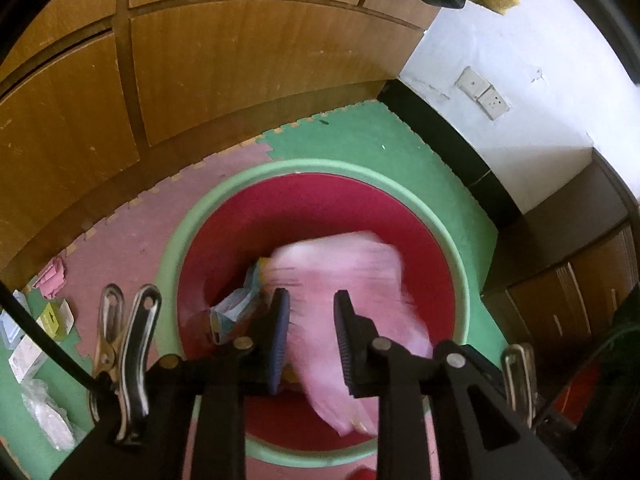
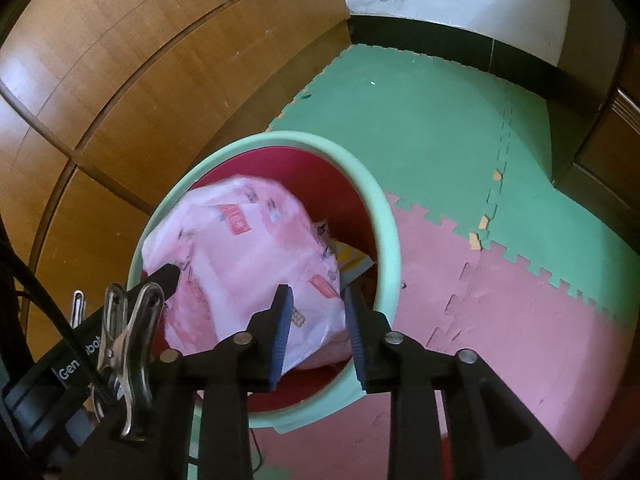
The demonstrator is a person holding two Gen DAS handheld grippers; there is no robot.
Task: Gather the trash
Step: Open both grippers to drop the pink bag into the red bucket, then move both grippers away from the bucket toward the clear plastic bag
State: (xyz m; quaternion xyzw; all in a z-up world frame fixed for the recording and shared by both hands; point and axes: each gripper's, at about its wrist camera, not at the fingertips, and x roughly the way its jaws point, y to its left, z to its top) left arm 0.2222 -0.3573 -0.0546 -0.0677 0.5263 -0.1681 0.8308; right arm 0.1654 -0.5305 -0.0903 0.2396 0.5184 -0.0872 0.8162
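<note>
Covering the floor, green and pink foam mats [image 2: 460, 152] run to the wooden cabinet [image 1: 240, 72]. On the mats, near the cabinet, stands a green bin [image 2: 384, 216] with a red inside. A pink plastic bag [image 2: 248, 264] lies in the bin, filling much of its mouth; it is blurred in the left view. The left gripper [image 1: 311, 332] and right gripper [image 2: 316, 328] hang over the bin, jaws partly open, pads clear of the bag. Scraps of litter [image 1: 40, 344] lie at the mats' left edge.
</note>
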